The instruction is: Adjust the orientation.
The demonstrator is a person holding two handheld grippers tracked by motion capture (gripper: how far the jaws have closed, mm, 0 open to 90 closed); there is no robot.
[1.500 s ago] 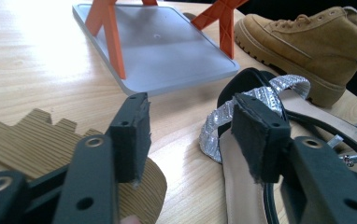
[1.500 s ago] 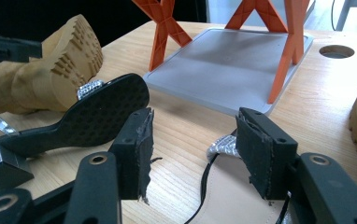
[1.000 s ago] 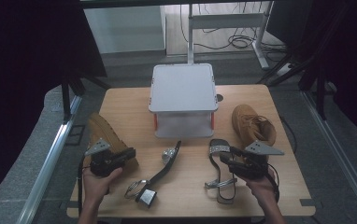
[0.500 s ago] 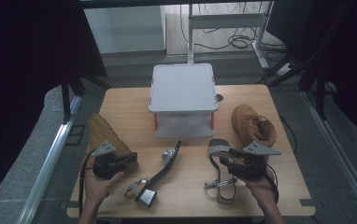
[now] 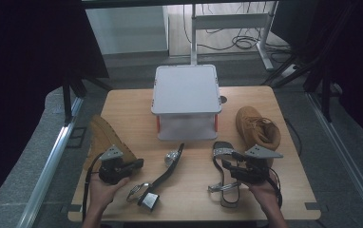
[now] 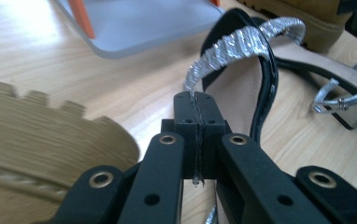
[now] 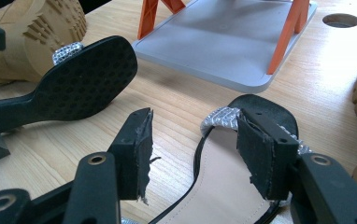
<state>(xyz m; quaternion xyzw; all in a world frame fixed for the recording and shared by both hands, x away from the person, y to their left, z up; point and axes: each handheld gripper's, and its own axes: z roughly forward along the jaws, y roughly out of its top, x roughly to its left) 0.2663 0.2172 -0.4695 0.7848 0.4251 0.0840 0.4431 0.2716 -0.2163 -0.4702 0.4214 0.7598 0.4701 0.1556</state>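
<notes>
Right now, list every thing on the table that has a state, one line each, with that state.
Left gripper: shut, holding nothing.
Right gripper: open, jaws astride the upright sandal's toe end.
Left boot: tipped on its side, sole showing.
Right boot: upright.
Left sandal: on its side.
Right sandal: upright, insole up.
Grey shelf: standing on orange legs, top bare.

I'm seeing black sandals [image 5: 224, 175] with glittering silver straps, tan boots [image 5: 258, 127], and a grey stand [image 5: 186, 90] with seemingly orange legs.
</notes>
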